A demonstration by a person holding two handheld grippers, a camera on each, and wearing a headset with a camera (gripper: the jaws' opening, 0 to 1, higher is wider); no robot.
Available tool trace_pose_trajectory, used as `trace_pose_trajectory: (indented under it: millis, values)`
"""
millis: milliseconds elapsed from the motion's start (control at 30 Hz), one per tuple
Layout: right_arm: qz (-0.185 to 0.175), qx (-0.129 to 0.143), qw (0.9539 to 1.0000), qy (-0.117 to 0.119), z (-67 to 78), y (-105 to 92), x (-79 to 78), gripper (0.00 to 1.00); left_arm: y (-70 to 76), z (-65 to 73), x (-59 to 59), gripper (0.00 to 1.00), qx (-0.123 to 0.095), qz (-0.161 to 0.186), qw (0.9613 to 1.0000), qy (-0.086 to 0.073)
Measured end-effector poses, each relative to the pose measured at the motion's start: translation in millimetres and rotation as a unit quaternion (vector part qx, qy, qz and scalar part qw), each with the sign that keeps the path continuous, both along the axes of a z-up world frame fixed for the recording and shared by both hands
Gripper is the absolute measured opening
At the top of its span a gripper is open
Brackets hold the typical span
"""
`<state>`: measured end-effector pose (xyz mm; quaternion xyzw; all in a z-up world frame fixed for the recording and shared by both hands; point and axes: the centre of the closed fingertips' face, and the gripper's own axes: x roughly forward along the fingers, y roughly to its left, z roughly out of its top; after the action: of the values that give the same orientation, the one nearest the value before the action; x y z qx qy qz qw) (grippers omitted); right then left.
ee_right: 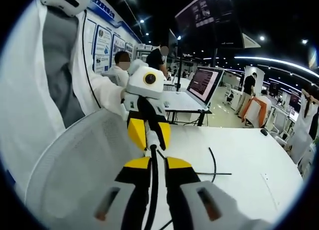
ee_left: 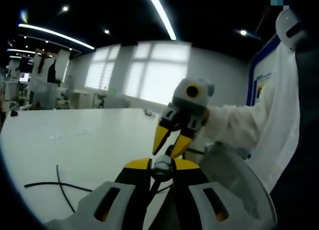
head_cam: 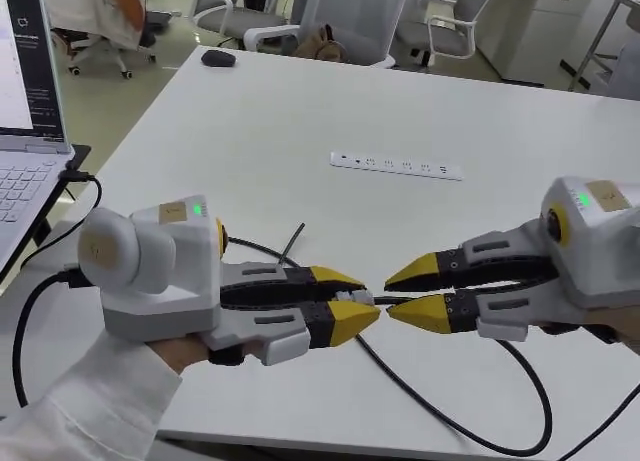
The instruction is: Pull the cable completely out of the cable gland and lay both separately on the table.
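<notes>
Above the white table (head_cam: pixel 300 121), my left gripper (head_cam: pixel 368 298) is shut on a small grey cable gland (head_cam: pixel 362 298). Tip to tip with it, my right gripper (head_cam: pixel 390 299) is shut on the black cable (head_cam: pixel 420 393) right at the gland's mouth. From there the cable drops to the table and loops toward the front right edge. In the left gripper view the gland (ee_left: pixel 162 166) sits between my yellow fingertips, with the right gripper (ee_left: pixel 167 150) just beyond. In the right gripper view the cable (ee_right: pixel 153 185) runs up between my jaws to the gland (ee_right: pixel 152 140) held by the left gripper (ee_right: pixel 152 146).
A white power strip (head_cam: pixel 396 165) lies mid-table. A laptop (head_cam: pixel 20 131) with its own black lead stands at the left edge, and a mouse (head_cam: pixel 217 57) sits at the far edge. Office chairs stand beyond the table. A white mesh chair back (ee_right: pixel 75 160) is close behind the grippers.
</notes>
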<state>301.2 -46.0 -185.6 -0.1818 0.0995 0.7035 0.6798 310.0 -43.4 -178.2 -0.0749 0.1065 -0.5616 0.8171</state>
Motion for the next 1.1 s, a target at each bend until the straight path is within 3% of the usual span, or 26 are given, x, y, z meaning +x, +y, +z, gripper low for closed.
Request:
trace_pose_trajectory:
  millis: [100, 400, 667, 1100]
  values:
    - [0.001, 0.004, 1.0, -0.001, 0.1, 0.4, -0.1, 0.04, 1.0, 0.0, 1.7, 0.18, -0.002, 0.003, 1.0, 0.002]
    - [-0.001, 0.014, 0.9999, -0.003, 1.4, 2.0, -0.1, 0.03, 3.9, 1.6, 5.0, 0.18, -0.012, 0.011, 0.9998, 0.009]
    - [-0.004, 0.013, 0.9999, -0.003, -2.7, -4.1, 0.5, 0.03, 2.9, -0.5, 4.2, 0.18, -0.004, 0.011, 0.9999, 0.008]
    - [-0.045, -0.007, 0.9988, 0.017, -21.0, -37.9, 9.5, 0.03, 3.8, -3.6, 4.5, 0.18, 0.003, 0.01, 0.9999, 0.009]
